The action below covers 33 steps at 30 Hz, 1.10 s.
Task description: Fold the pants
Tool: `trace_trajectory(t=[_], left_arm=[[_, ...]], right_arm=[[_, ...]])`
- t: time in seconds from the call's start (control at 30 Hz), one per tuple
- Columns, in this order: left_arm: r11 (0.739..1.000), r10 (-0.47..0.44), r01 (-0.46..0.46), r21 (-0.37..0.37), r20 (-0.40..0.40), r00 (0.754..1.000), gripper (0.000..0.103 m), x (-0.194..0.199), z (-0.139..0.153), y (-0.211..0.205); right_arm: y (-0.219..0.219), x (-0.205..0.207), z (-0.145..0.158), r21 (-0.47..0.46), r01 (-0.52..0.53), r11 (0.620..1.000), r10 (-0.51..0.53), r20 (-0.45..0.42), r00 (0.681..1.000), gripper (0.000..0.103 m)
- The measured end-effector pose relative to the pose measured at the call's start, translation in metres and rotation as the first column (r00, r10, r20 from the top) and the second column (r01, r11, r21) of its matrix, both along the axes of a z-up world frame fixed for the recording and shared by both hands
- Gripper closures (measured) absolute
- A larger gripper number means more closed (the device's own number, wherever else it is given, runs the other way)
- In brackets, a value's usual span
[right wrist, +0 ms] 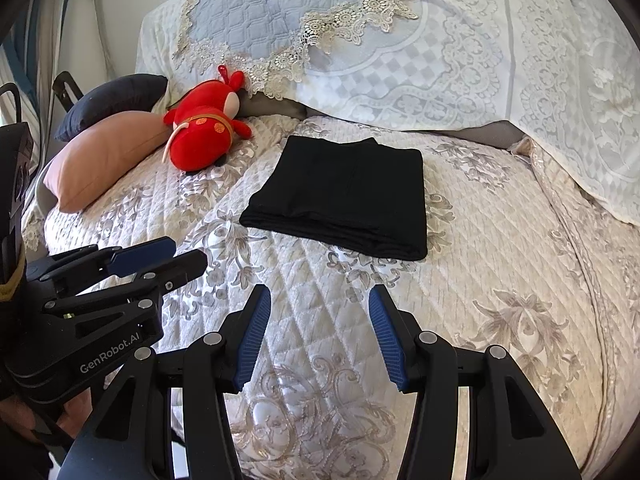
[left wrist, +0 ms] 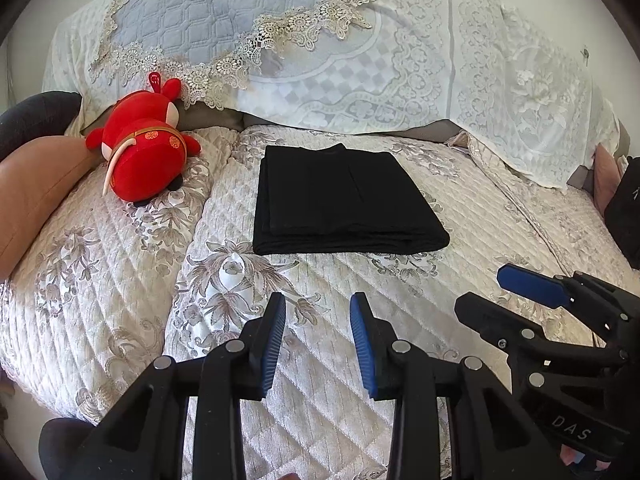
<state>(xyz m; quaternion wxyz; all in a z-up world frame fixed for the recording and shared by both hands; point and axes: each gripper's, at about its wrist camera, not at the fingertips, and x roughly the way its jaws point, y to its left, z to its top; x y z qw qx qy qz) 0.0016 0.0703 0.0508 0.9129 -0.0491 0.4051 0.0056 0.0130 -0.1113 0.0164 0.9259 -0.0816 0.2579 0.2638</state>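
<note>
Black pants (left wrist: 344, 200) (right wrist: 344, 196) lie folded into a flat rectangle on the quilted floral bed cover (left wrist: 320, 360) (right wrist: 480, 272), in the middle of both views. My left gripper (left wrist: 318, 300) hovers over the cover short of the near edge of the pants, jaws apart, nothing between them. My right gripper (right wrist: 320, 292) is likewise open and empty, also nearer than the pants. Each gripper shows in the other's view: the right gripper (left wrist: 480, 288) at lower right, the left gripper (right wrist: 188, 252) at lower left.
A red plush toy (left wrist: 144, 152) (right wrist: 204, 136) lies left of the pants. A pink pillow (right wrist: 104, 156) and a dark pillow (right wrist: 116, 100) sit farther left. A lace-covered blue bedspread (left wrist: 320, 40) rises behind the pants. A dark object (left wrist: 624, 216) is at the right edge.
</note>
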Motion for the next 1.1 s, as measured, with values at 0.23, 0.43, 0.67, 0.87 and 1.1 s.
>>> trace_trajectory(t=[0.23,0.43,0.67,0.87,1.1], left_arm=[[1.0,-0.003,0.003,0.002,-0.016,1.0,0.067,0.0007,-0.0029,-0.0018],[1.0,-0.002,0.002,-0.006,-0.02,1.0,0.067,0.0011,-0.0035,0.0003],[1.0,0.007,-0.007,-0.007,-0.034,0.999,0.067,0.002,-0.0061,0.0003],[1.0,0.009,-0.009,-0.006,-0.035,0.999,0.067,0.0022,-0.0059,0.0005],[1.0,0.011,-0.011,0.002,-0.03,0.999,0.067,0.0015,-0.0059,-0.0006]], right_arm=[[0.0001,-0.0007,-0.0005,-0.005,0.0,1.0,0.0,0.003,1.0,0.051],[0.001,-0.0015,-0.0014,-0.006,-0.004,1.0,0.004,0.004,1.0,0.051],[0.0024,-0.0023,-0.0011,-0.011,-0.006,1.0,0.006,0.005,1.0,0.051],[0.0029,-0.0029,-0.0014,-0.012,-0.01,1.0,0.01,0.005,1.0,0.051],[0.0041,-0.0031,-0.0016,-0.012,-0.013,1.0,0.013,0.005,1.0,0.051]])
